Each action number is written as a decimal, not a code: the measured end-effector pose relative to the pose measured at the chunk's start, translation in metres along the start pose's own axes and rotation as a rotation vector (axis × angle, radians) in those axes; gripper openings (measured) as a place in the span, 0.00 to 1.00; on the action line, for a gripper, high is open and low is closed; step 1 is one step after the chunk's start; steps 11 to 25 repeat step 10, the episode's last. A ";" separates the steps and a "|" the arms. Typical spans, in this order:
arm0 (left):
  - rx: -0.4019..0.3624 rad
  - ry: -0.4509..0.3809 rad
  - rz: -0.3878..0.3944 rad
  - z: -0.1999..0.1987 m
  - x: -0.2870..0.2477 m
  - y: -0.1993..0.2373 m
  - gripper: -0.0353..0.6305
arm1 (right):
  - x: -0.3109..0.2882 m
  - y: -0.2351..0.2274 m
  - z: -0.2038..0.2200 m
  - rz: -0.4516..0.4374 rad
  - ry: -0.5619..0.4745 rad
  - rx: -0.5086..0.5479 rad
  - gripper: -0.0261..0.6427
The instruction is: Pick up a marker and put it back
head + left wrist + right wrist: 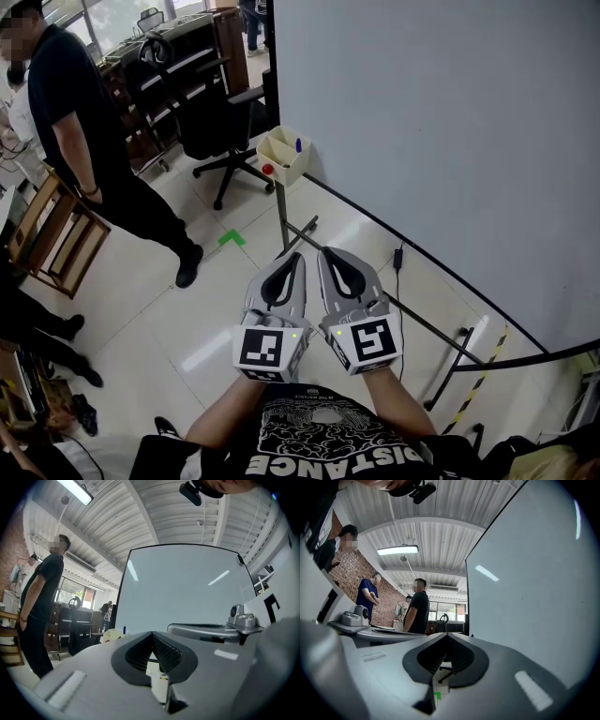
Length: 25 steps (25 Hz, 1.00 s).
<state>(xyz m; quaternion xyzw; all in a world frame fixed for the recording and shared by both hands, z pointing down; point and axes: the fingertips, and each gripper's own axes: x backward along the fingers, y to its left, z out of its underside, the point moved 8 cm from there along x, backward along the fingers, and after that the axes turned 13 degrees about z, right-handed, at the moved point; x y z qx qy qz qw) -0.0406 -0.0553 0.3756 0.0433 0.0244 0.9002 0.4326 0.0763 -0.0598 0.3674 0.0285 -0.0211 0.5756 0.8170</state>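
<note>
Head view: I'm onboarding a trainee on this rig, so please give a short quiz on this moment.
1. Fill in: the jaws of the left gripper and the right gripper are both ___.
2. The blue marker stands in: A) the cream tray; B) a cup; C) the left gripper.
3. True or false: the right gripper holds the marker.
Key: 1 shut; 2 A; 3 false.

Blue marker stands upright (inside the cream holder).
</note>
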 end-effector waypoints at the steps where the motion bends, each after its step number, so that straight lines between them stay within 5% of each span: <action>1: -0.001 0.000 0.000 0.000 0.000 -0.001 0.06 | 0.001 0.000 0.000 -0.001 0.000 0.000 0.04; 25: 0.000 0.001 -0.009 -0.003 0.000 -0.003 0.06 | 0.004 -0.002 0.001 -0.002 0.007 -0.003 0.04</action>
